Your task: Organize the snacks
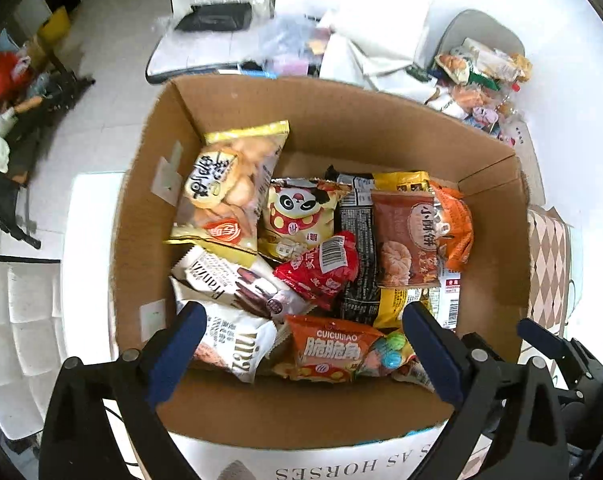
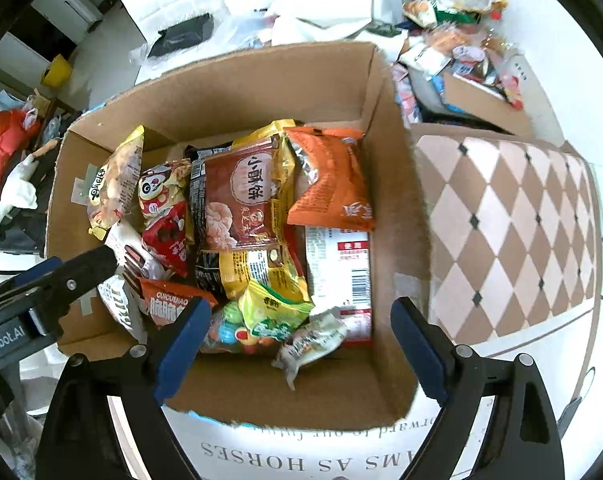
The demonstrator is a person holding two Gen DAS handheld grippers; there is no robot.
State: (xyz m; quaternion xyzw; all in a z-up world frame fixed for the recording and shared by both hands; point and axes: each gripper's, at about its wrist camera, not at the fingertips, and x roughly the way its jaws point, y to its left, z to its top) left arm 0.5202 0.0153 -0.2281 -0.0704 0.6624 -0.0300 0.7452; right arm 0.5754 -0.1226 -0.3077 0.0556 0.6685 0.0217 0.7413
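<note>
An open cardboard box (image 1: pixel 341 120) (image 2: pixel 241 92) holds several snack packets. Among them are a yellow biscuit bag (image 1: pixel 229 188), a panda packet (image 1: pixel 297 216), a red packet (image 1: pixel 321 272), a brown cake packet (image 1: pixel 405 236) (image 2: pixel 241 200) and an orange packet (image 1: pixel 453 228) (image 2: pixel 333 180). My left gripper (image 1: pixel 304 316) hangs open over the box's near side, above an orange CUICUIJIAO packet (image 1: pixel 333 352), holding nothing. My right gripper (image 2: pixel 300 310) is open over the near right corner, above a green-yellow packet (image 2: pixel 273 308) and a small whitish packet (image 2: pixel 309 344). Nothing is between its fingers.
A heap of loose snacks (image 1: pixel 481 76) (image 2: pixel 457 40) lies beyond the box at the back right. A brown-and-cream checked cloth (image 2: pixel 509 220) lies right of the box. A black bag (image 1: pixel 217 16) sits on a far table. The box stands on a white printed surface (image 1: pixel 341 468).
</note>
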